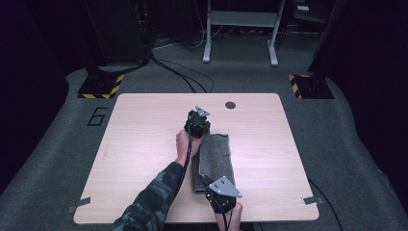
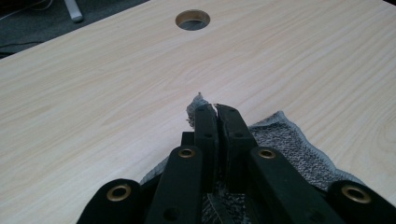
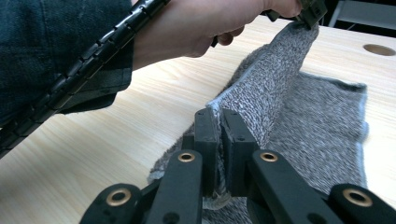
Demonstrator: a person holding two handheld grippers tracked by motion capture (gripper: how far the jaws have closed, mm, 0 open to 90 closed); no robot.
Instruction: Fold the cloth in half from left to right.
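A grey knitted towel lies lengthwise on the middle of the light wooden table, its left edge lifted. My left gripper is at the towel's far left corner, and in the left gripper view its jaws are shut on that corner, with the towel trailing to the right. My right gripper is at the near left corner. In the right gripper view its jaws are shut on the towel's edge, and the towel rises in a taut ridge toward the left gripper.
A round cable hole sits near the table's far edge, just beyond the towel. The left forearm in a camouflage sleeve crosses the near table. Bare wood lies on both sides of the towel. Stands with striped bases and cables are on the floor behind.
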